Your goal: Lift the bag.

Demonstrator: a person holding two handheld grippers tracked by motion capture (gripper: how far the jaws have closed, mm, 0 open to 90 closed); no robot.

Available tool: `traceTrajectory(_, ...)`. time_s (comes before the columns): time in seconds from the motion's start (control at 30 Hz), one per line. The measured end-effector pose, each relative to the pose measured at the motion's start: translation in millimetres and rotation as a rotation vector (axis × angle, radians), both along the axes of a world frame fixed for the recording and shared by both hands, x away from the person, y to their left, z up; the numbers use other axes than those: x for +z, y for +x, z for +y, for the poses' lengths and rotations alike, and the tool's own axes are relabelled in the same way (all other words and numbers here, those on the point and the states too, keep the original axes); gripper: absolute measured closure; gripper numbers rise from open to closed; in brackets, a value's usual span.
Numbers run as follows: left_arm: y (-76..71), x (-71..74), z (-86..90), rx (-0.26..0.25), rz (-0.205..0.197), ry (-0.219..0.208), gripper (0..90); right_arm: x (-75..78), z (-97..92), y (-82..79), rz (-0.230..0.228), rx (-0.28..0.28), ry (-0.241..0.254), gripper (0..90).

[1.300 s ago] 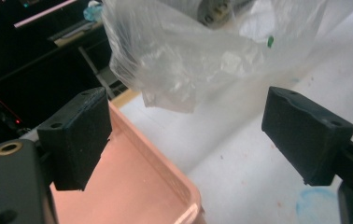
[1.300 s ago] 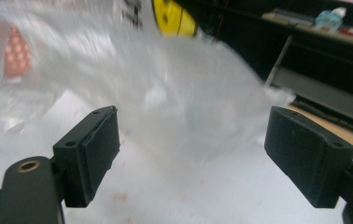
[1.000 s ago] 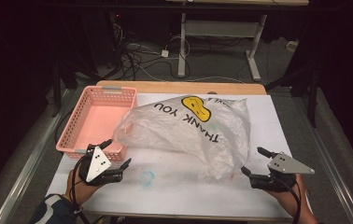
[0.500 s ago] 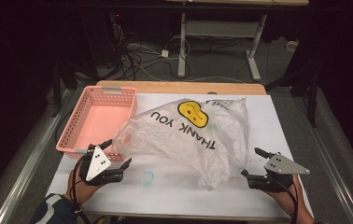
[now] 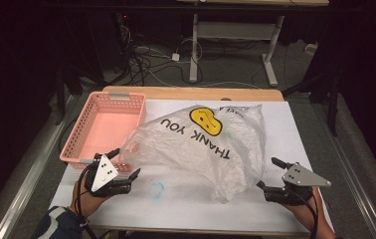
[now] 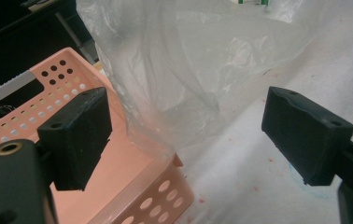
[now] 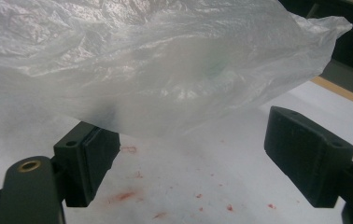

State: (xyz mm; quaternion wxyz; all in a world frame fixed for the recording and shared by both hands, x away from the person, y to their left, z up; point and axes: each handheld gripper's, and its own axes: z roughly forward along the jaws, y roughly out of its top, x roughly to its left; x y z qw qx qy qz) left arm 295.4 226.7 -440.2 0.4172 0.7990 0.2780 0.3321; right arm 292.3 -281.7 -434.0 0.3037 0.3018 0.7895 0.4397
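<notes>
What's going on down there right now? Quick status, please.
Left gripper and right gripper: both open, holding nothing. Crinkled clear plastic "THANK YOU" bag lies loose between them, untouched. Its left edge drapes over the pink perforated plastic basket; nothing else in the way.

my left gripper [image 5: 125, 168] sits at the lower left of the high view, jaws spread wide, my hand [image 5: 84, 199] under it. my right gripper [image 5: 270, 174] sits at the lower right, jaws wide apart too, held low.

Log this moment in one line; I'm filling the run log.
left tool: open, empty | right tool: open, empty | clear crinkled plastic bag: on table, edge over pink perforated plastic basket
</notes>
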Motion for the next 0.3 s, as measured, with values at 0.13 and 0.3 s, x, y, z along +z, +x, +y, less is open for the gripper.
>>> traceTrajectory(0.13, 1.7, -0.1, -0.1, 0.002, 0.005, -0.002, 15.9, 0.9, -0.5, 0.1, -0.004, 0.003, 0.002, 19.0)
traceTrajectory(0.3, 3.1, 0.1, 0.1, 0.004, 0.005, -0.007, 15.9, 3.3, -0.5, -1.0, -0.013, 0.008, 0.008, 19.0)
